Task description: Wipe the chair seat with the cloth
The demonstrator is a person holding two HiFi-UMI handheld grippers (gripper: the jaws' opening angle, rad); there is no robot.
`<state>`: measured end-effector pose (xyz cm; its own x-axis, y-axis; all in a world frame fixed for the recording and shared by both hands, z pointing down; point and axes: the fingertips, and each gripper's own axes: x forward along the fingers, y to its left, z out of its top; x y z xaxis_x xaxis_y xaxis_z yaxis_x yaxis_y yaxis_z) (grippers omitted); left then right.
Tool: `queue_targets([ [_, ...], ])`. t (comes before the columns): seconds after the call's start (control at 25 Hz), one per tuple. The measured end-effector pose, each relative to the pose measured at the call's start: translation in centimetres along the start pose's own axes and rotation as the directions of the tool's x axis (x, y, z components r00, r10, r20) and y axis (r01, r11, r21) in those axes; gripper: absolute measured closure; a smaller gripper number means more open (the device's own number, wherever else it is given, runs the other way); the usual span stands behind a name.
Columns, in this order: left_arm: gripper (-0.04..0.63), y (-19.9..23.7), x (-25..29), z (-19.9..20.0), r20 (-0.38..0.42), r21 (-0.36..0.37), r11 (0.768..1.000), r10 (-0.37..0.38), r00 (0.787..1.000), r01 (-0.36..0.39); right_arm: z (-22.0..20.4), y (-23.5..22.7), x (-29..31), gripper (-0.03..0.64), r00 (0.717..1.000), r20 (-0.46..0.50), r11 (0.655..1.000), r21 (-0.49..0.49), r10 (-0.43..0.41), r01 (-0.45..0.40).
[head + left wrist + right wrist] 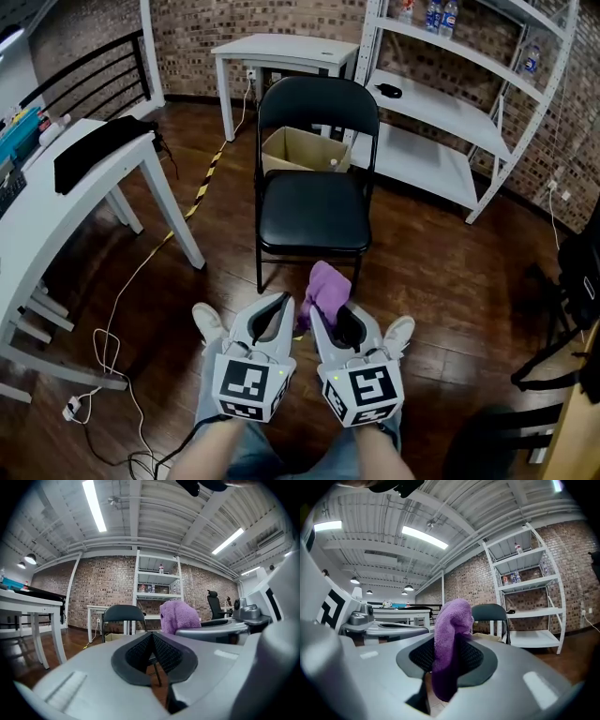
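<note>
A cardboard box (302, 150) sits on the floor (450, 272) near a white table (281, 47) and metal shelving (441, 101).

Dark wood floor (450, 281) under black folding chair (312, 211), cardboard box (300, 150), white table (56, 220).

A lab-like workroom or office: brick walls (281, 19), white metal shelving (441, 112) holding bottles, white surfaces (281, 47), a dark wood floor (450, 272) with trailing cables (142, 272), strip lights (93, 506) under an exposed ceiling, and an office chair (213, 604).
</note>
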<state>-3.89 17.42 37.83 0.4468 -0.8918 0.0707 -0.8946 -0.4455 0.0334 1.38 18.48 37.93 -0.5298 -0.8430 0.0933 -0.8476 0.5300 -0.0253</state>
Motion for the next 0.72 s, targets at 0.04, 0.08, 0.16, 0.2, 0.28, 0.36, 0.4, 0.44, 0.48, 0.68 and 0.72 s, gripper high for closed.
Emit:
queue_targets([
  [0.04, 0.589, 0.0, 0.3, 0.1, -0.002, 0.003, 1.000, -0.002, 1.000, 0.002, 0.1, -0.1, 0.3, 0.505, 1.000, 0.000, 1.000, -0.001, 0.001, -0.001],
  [0.08, 0.590, 0.0, 0.6, 0.2, -0.004, 0.005, 1.000, -0.003, 1.000, 0.003, 0.2, -0.2, 0.5, 0.505, 1.000, 0.000, 1.000, -0.004, 0.002, -0.002],
  [0.16, 0.590, 0.1, 0.9, 0.2, -0.007, 0.010, 1.000, -0.007, 1.000, 0.007, 0.4, -0.1, 0.9, 0.505, 1.000, 0.000, 1.000, -0.011, 0.001, -0.001],
  [0.2, 0.589, 0.3, 1.1, 0.2, -0.009, 0.011, 1.000, -0.009, 1.000, 0.009, 0.6, -0.2, 1.1, 0.505, 1.000, 0.000, 1.000, -0.014, -0.002, 0.002],
  [0.28, 0.590, 0.7, 1.6, 0.6, -0.007, 0.011, 1.000, -0.012, 1.000, 0.012, 0.8, -0.2, 1.5, 0.505, 1.000, 0.000, 1.000, -0.019, -0.006, 0.006],
  [0.36, 0.589, 1.1, 2.4, 0.9, 0.000, 0.013, 1.000, -0.021, 1.000, 0.021, 1.0, -0.5, 2.1, 0.505, 1.000, 0.000, 1.000, -0.023, -0.009, 0.009],
  [0.4, 0.589, 1.2, 2.9, 1.2, 0.002, 0.014, 1.000, -0.027, 1.000, 0.027, 1.2, -0.7, 2.4, 0.505, 1.000, 0.001, 1.000, -0.025, -0.011, 0.011],
  [0.44, 0.589, 1.2, 3.4, 1.4, 0.003, 0.015, 0.999, -0.033, 0.999, 0.033, 1.3, -1.0, 2.6, 0.505, 1.000, 0.002, 1.000, -0.025, -0.015, 0.015],
  [0.48, 0.589, 1.1, 4.0, 1.5, 0.002, 0.017, 0.999, -0.041, 0.999, 0.041, 1.3, -1.4, 2.8, 0.505, 1.000, 0.002, 1.000, -0.025, -0.020, 0.020],
  [0.68, 0.589, 1.6, 6.1, 2.2, -0.001, 0.025, 0.998, -0.055, 0.998, 0.055, 1.7, -3.4, 4.3, 0.505, 0.999, 0.006, 0.999, -0.015, -0.047, 0.047],
  [0.72, 0.589, 1.9, 6.5, 2.2, -0.003, 0.024, 0.998, -0.054, 0.999, 0.054, 1.7, -3.7, 4.8, 0.505, 0.999, 0.006, 0.999, -0.014, -0.049, 0.050],
])
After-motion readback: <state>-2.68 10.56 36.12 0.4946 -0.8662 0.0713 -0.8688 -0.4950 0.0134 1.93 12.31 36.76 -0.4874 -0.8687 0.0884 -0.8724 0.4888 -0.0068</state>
